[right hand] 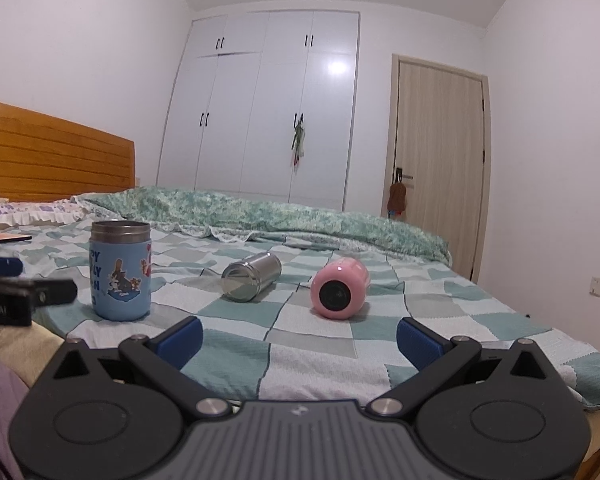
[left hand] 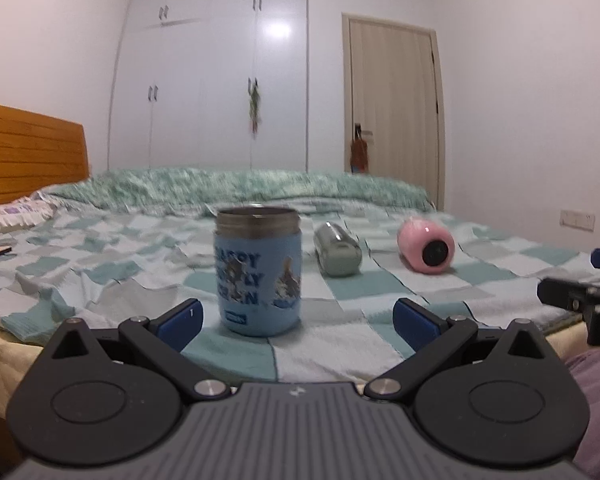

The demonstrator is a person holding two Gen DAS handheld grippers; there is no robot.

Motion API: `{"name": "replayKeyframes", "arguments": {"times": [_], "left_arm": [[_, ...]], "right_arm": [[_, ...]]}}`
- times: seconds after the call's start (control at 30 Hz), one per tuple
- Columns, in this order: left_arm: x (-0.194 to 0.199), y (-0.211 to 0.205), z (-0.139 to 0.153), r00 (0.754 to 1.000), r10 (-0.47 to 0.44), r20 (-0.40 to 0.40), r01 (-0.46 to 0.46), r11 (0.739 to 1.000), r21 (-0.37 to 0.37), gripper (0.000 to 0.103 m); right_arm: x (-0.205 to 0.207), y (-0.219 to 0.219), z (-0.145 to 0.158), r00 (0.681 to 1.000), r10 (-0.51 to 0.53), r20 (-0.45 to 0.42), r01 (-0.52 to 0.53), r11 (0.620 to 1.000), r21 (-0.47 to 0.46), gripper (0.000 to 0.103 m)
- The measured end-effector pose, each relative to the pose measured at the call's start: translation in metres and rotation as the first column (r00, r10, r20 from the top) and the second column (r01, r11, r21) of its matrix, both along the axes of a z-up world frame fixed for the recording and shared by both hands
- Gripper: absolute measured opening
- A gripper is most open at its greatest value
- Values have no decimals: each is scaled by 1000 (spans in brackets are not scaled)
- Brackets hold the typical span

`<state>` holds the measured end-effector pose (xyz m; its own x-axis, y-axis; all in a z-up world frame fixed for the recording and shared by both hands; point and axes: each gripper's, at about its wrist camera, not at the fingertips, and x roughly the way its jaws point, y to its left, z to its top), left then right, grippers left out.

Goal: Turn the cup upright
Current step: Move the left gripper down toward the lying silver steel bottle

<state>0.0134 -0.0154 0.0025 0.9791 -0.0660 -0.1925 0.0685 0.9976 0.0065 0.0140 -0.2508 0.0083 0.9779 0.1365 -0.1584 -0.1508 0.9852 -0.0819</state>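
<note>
Left claw [left hand: 296,322]: jaws spread wide, holding nothing, low over the near edge of the bed, facing the blue cup.
Right claw [right hand: 300,334]: jaws spread wide, empty, to the right of the blue cup, aimed past the pink cup.
Blue cup [left hand: 258,272]: upright on the bed [left hand: 340,356], open mouth up, apart from both claws.
Steel cup [right hand: 252,276]: on its side, right of the blue cup.
Pink cup [right hand: 339,289]: on its side, further right of the blue cup, beyond the steel cup.
</note>
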Motion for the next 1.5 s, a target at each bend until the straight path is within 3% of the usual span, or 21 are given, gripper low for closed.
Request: {"name": "replayKeyframes", "arguments": {"times": [0.27,0.53,0.8,0.93,1.03,1.2,1.33,1.5], "left_arm": [[35,-29,32,994,-104,-34,105,994,19,103],[112,-79,59,981,-153,-122,160,986,49,103],[221,-102,55,961,-34,-274,55,996,70,103],[266,-105,49,952,-11,-305,24,999,37,103],[299,-104,43,943,9,-332,11,998,56,103],[341,-94,36,919,2,-394,35,996,86,103],[368,-84,33,903,-5,-430,78,985,151,103],[394,-77,28,858,-62,-510,157,977,145,103]], "right_arm": [[42,-27,20,999,-9,-35,9,1000,20,103],[103,-54,32,995,19,-103,-20,1000,-12,103],[178,-80,44,977,56,-207,-60,998,-12,103],[218,-88,48,966,69,-249,-71,997,-2,103],[240,-90,46,961,72,-267,-74,997,3,103],[275,-85,43,951,84,-298,-92,996,-14,103],[297,-72,38,941,97,-324,-115,993,-37,103],[316,-64,34,930,111,-349,-130,991,-32,103]]}}
